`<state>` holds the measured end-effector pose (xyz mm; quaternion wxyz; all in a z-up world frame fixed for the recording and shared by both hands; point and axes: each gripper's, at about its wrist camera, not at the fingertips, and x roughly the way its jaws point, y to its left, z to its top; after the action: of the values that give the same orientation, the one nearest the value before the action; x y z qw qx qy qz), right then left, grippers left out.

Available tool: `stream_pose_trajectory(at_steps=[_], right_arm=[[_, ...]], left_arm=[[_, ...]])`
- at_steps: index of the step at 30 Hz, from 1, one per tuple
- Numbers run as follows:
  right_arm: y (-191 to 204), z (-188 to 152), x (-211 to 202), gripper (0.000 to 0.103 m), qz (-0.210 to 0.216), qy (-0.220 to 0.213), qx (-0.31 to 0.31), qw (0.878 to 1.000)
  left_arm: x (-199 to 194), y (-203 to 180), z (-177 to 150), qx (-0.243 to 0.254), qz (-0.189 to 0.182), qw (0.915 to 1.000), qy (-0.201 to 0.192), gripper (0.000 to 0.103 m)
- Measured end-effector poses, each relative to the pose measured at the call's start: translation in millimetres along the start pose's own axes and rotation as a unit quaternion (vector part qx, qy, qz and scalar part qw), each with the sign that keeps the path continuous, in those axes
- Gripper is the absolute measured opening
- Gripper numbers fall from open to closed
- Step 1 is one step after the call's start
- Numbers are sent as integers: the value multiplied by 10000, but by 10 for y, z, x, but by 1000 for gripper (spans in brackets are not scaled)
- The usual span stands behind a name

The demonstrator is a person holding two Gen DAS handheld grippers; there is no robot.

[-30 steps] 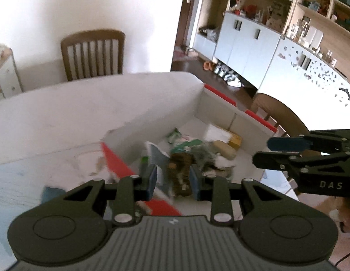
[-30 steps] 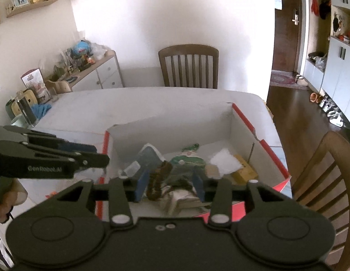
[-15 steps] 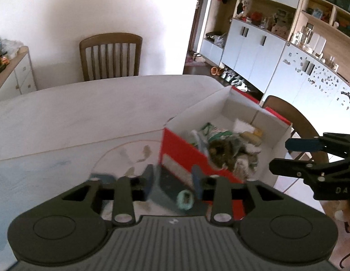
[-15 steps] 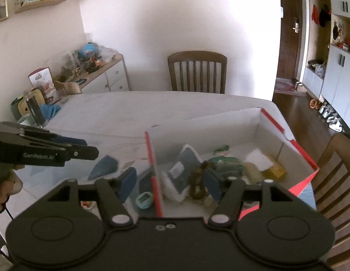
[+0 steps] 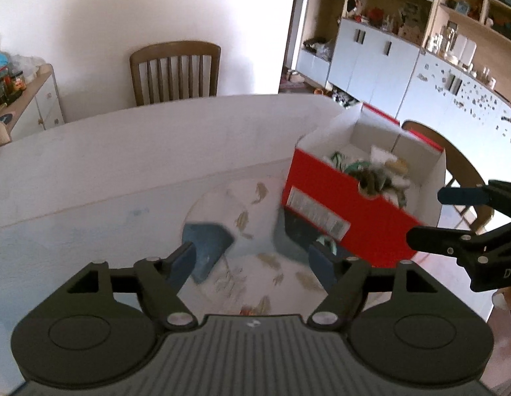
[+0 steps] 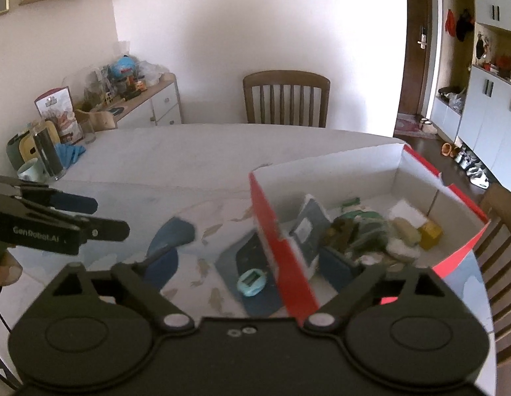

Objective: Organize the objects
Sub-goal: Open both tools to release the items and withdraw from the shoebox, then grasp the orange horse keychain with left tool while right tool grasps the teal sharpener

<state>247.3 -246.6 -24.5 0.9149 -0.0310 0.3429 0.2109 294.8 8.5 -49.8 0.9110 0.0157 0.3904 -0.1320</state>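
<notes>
A red and white cardboard box sits on the table, holding several mixed items. A dark blue flat piece lies on the table left of the box. A small teal object rests on a dark pad by the box's red wall. My left gripper is open and empty above the table, with the blue piece at its left finger. My right gripper is open and empty, straddling the box's red wall. Each gripper shows in the other's view, the right and the left.
A wooden chair stands at the table's far side and another at the right. A mug, a dark tumbler and a blue cloth sit at the table's far left. A sideboard and white cabinets line the walls.
Both grippers have pulled back and to the left away from the box, and both have opened wider. The blue piece and teal object have come into view.
</notes>
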Motion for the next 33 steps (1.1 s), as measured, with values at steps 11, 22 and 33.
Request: stream_pose_trajectory(at_steps=[11,22,33], right_arm=[[286,-260,417,95,-172,443,485,9977],[319,-336,810,96,-565,693,890,9920],[408,-411,1224,89,-926,828,922,9880]], left_arm=[[211,143,-397,41,-96,9993,353,88],[411,204,-680,109,-109,9991,405,102],[608,164,-845,296,-279,9981,457,102]])
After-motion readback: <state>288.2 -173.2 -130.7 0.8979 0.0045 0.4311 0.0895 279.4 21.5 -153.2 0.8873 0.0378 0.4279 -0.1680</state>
